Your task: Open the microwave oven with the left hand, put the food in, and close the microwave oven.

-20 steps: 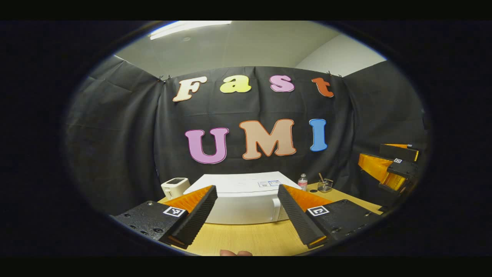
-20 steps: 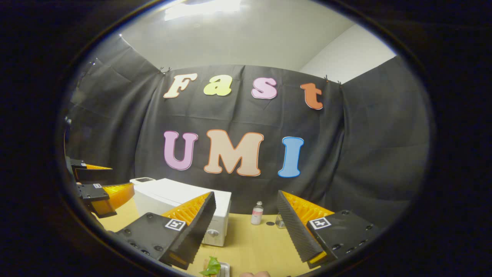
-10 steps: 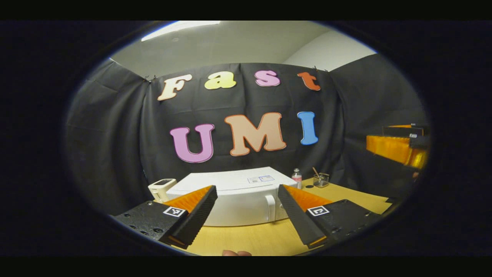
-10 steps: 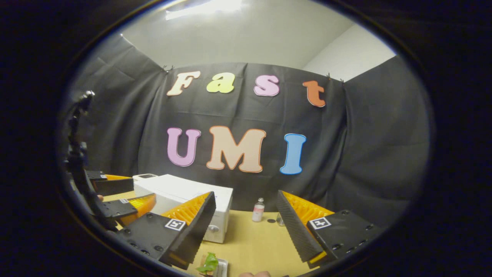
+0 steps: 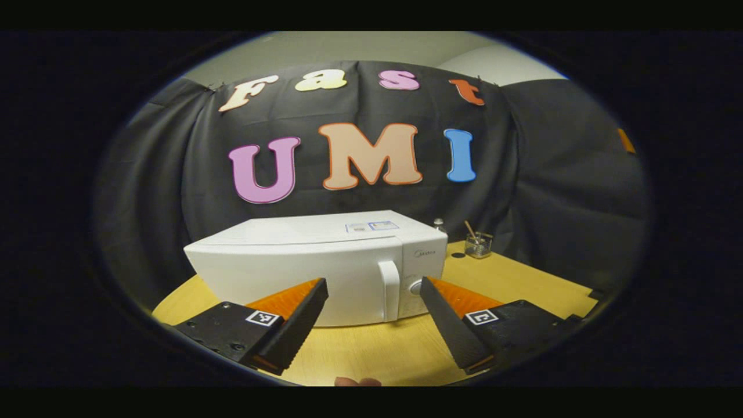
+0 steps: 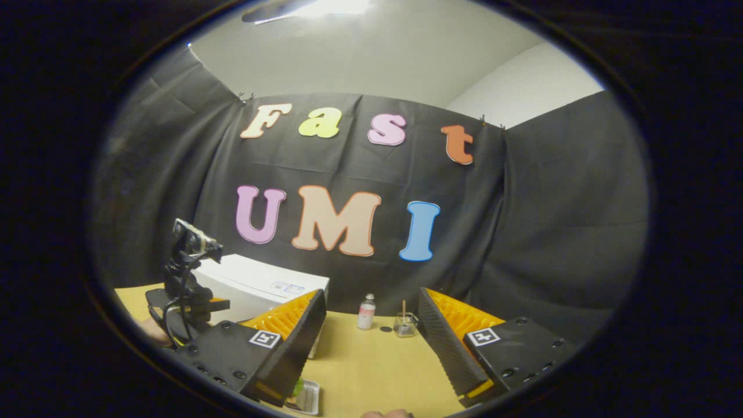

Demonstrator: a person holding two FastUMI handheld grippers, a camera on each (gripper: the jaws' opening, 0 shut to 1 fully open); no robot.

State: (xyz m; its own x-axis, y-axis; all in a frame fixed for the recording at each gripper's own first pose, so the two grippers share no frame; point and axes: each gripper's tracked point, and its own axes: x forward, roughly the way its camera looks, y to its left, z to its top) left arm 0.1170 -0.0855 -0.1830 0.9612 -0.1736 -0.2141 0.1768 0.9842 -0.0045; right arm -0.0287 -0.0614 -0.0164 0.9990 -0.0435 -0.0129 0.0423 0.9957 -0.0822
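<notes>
The left gripper (image 5: 374, 322) is facing the microwave (image 5: 313, 273) with its jaws spread wide and nothing between them — the door handle (image 5: 389, 290) is sitting just ahead, between the fingers but untouched. The door is shut, so by my reading nothing is done yet: opening, loading and closing all remain. The right gripper (image 6: 371, 342) is hanging wide open and empty, with the food tray (image 6: 306, 396) lying just below its left finger.

Food tray (image 6: 306, 398) cut off by bottom edge; microwave (image 6: 255, 284) front hidden behind fingers.
</notes>
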